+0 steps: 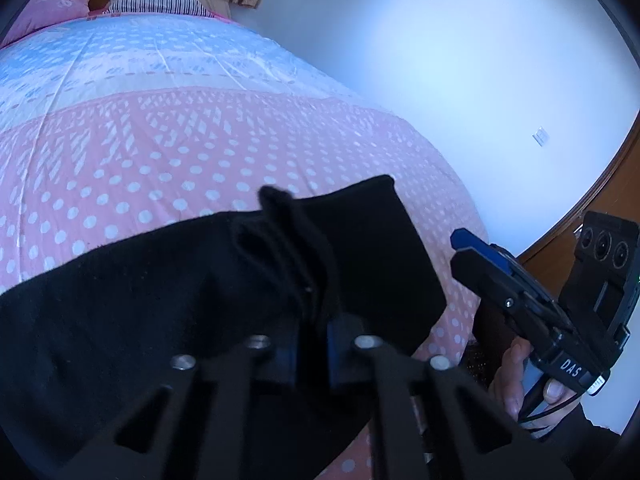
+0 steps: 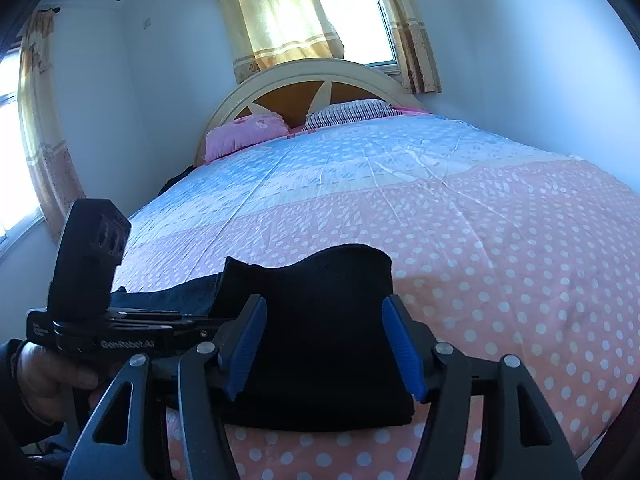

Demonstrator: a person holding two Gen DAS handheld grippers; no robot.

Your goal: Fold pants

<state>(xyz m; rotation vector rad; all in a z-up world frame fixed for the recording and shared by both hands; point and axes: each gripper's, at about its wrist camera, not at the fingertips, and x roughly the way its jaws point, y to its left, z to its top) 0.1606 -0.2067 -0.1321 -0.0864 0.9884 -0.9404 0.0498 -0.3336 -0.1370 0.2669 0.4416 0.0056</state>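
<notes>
Left gripper fingers pinched narrow on a bunched fold of the black fabric pants, lifted off the pink polka-dot bedspread at the bed's foot. Right gripper fingers spread wide, hovering over the folded end of pants, gripping nothing.
</notes>
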